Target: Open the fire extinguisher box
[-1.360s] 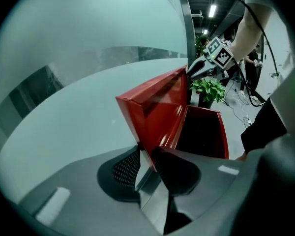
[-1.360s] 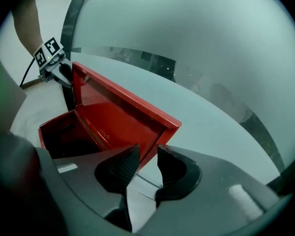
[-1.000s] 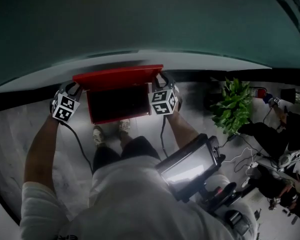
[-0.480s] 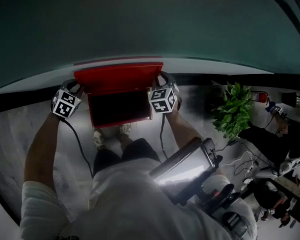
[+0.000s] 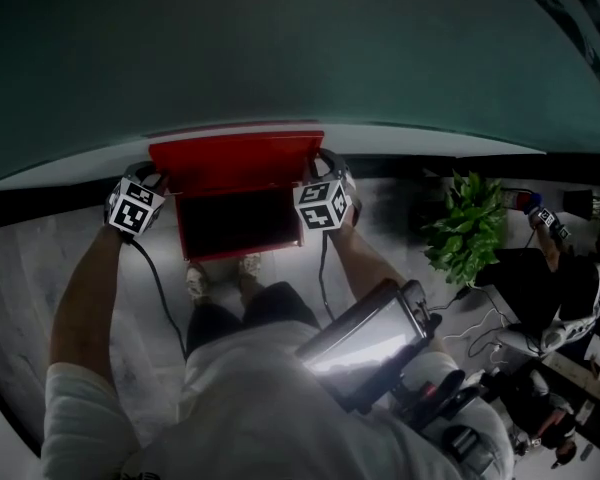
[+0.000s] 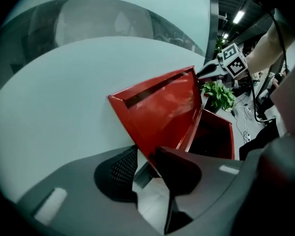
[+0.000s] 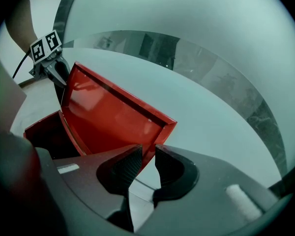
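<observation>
Box lid (image 5: 235,163) up a bit more; L tool (image 6: 146,161) just eased wider, R tool (image 7: 143,161) tightened, both clamp its edges.

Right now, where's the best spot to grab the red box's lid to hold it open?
I'd pinch the raised red metal lid by its thin side rim, low near the corner, coming in from either side. It stands nearly upright close to the pale wall, so the back is blocked, and the wide face gives nothing to pinch.

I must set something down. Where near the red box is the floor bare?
The floor left of the red box, bordered by the wall's dark base, is bare. Right of it is crowded: plant, cables.
</observation>
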{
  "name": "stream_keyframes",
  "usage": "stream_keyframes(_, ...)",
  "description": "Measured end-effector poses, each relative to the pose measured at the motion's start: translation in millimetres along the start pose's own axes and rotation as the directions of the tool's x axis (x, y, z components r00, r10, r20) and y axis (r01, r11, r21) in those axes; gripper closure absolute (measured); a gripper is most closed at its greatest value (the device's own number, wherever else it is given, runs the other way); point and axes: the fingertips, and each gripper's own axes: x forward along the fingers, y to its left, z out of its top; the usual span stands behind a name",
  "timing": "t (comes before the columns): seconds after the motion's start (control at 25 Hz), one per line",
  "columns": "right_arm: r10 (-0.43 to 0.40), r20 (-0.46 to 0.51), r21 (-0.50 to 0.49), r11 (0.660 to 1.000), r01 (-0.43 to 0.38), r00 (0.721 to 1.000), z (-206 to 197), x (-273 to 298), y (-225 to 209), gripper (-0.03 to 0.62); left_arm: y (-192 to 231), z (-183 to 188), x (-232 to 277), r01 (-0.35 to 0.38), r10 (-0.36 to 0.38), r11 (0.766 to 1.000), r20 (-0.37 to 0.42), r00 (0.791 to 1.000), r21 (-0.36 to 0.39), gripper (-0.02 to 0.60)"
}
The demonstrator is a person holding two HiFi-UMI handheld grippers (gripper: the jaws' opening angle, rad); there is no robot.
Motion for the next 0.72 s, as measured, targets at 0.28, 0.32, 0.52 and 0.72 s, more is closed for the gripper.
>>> stream_keyframes(0.28,0.0,-0.005,0.001,1.0,0.0,1.0,-10,6,-2,0.494,0,-2,16,-0.075,0.077,0.996,0.042,0.996,-0.052,0.462)
stream_keyframes(0.32,-0.001,-0.003,0.006,1.0,0.001,1.0,-11,5,-3,0.494,1,-3,16,-0.088,0.092,0.994,0.056,0.994,-0.07,0.462)
stream_keyframes(0.52,-0.011,0.036,0.056,0.998,0.009,0.999,-21,-5,-9,0.501,-2,3,6,-0.173,0.193,0.975,0.145,0.97,-0.139,0.46)
stream_keyframes(0.72,-0.001,0.057,0.111,0.994,-0.005,0.998,-24,-14,0,0.533,-11,19,-11,-0.205,0.253,0.956,0.232,0.939,-0.211,0.482)
